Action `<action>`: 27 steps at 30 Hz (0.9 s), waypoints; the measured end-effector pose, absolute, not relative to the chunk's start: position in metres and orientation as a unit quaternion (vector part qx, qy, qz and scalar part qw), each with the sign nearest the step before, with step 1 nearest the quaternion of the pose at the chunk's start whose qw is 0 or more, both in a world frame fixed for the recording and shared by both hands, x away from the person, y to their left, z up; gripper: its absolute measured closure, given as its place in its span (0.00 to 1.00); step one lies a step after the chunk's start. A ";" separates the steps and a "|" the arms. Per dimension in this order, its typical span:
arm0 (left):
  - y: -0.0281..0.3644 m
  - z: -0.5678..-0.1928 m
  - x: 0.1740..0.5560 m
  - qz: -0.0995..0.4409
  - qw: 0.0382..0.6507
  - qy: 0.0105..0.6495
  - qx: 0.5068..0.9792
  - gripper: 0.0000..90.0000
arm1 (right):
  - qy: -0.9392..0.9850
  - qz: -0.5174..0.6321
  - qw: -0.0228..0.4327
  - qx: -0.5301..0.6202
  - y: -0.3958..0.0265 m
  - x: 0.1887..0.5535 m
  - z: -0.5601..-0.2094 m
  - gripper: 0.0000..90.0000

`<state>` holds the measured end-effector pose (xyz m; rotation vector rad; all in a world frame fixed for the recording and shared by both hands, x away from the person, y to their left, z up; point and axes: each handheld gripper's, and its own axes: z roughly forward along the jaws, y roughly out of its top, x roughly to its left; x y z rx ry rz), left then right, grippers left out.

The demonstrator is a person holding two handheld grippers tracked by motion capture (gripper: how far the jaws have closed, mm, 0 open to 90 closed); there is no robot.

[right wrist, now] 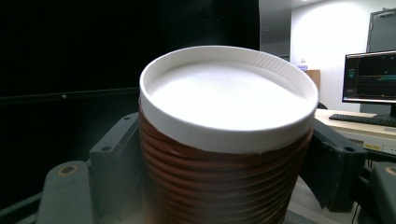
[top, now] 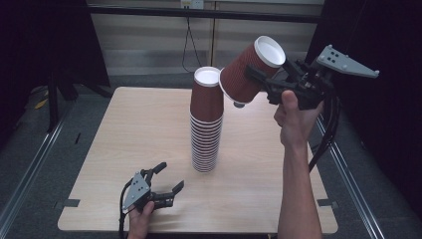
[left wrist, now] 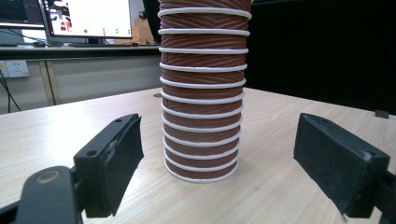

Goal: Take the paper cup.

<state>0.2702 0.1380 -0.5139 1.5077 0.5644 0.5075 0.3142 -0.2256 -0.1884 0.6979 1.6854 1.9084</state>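
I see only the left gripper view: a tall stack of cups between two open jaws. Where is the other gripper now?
Observer: The right gripper is up in the air, right of the stack, shut on a single cup.
Operator: Is this cup upright?
Observer: No, it is tilted, its white end facing up and toward the hand.
Operator: Does my gripper touch the stack?
Observer: No. The left gripper rests low near the table's front edge, apart from it.

The high view looks forward and down over the whole wooden table (top: pixel 149 129), with the cup stack (top: pixel 206 124) at frame centre. The left gripper view sits low near the tabletop, facing the same cup stack (left wrist: pixel 201 93) close up at centre. The right gripper view looks along its jaws, close on a lifted cup (right wrist: pixel 224 140), seen in the high view's upper right (top: pixel 251 69).
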 end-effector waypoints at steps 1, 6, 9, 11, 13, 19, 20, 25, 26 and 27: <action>0.138 -0.514 0.270 0.225 0.664 0.250 0.667 0.17 | 0.619 0.699 0.249 0.257 -0.227 0.313 -0.190 0.25; 0.138 -0.514 0.270 0.225 0.664 0.252 0.667 0.17 | 0.622 0.694 0.251 0.262 -0.232 0.307 -0.197 0.25; 0.138 -0.514 0.270 0.225 0.664 0.252 0.667 0.17 | 0.623 0.692 0.251 0.264 -0.236 0.303 -0.202 0.25; 0.138 -0.514 0.270 0.224 0.664 0.254 0.666 0.17 | 0.625 0.690 0.251 0.266 -0.238 0.301 -0.204 0.25; 0.138 -0.514 0.270 0.225 0.664 0.255 0.666 0.17 | 0.626 0.688 0.252 0.268 -0.241 0.300 -0.207 0.25; 0.137 -0.514 0.270 0.225 0.664 0.256 0.666 0.17 | 0.633 0.681 0.246 0.276 -0.244 0.300 -0.223 0.25; 0.137 -0.514 0.270 0.224 0.664 0.257 0.665 0.17 | 0.633 0.681 0.244 0.276 -0.244 0.300 -0.226 0.25; 0.137 -0.514 0.270 0.223 0.664 0.258 0.666 0.17 | 0.636 0.678 0.237 0.283 -0.245 0.300 -0.240 0.25; 0.137 -0.514 0.270 0.224 0.664 0.258 0.666 0.17 | 0.637 0.677 0.232 0.285 -0.245 0.300 -0.242 0.25; 0.137 -0.514 0.270 0.223 0.664 0.258 0.666 0.17 | 0.639 0.675 0.233 0.286 -0.244 0.300 -0.245 0.25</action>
